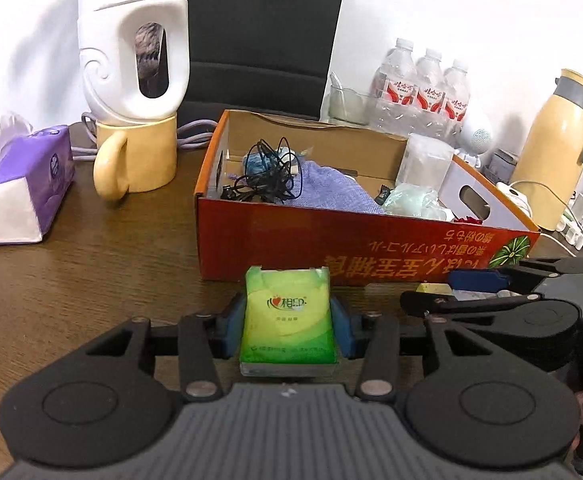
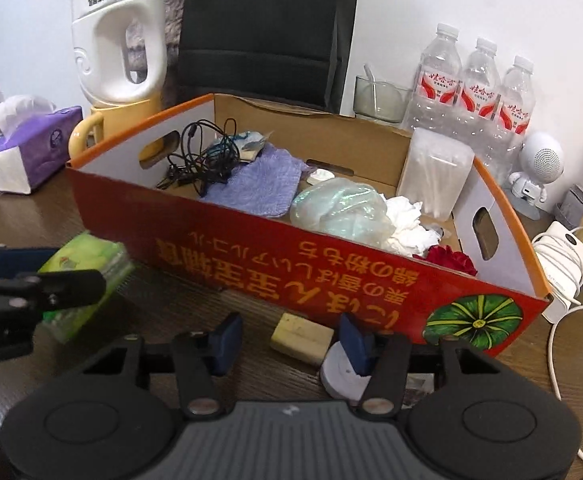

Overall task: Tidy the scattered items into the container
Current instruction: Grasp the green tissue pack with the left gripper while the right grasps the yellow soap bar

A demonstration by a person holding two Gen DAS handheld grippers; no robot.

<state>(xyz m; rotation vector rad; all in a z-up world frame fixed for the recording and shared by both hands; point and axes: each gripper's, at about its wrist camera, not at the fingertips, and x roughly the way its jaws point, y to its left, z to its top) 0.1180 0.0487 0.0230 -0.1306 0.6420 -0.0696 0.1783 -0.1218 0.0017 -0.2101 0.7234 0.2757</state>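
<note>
Both hands are busy in front of the red cardboard box point(image 2: 251, 248), which stands on the wooden table point(image 1: 111, 272) and already holds a black cable, a purple cloth, a crumpled plastic bag and some white tissue.

The left tool point(image 1: 289, 326) has a green tissue pack point(image 1: 287, 316) between its blue pads point(image 1: 233, 324). The pads sit against both sides of the pack, so I judge that it is gripped. In the right wrist view the pack seems low, near the table, just before the front wall of the box; whether it is already lifted I cannot tell.

The right tool point(image 2: 289, 340) stands around a small yellowish block point(image 2: 301, 338), maybe a soap or an eraser, which lies on the table close to the box. Its pads point(image 2: 225, 338) are only part closed: on the left side I see a gap, and on the right side the pad is very near the block, so I think it is not yet gripped. A round grey-white thing point(image 2: 339, 372) lies just beside the right pad.

So the step is picking up the last scattered items. Next, the left tool needs to rise over the front wall and let the pack go inside. The right tool must first close more on the block, without catching the round thing too.
</note>
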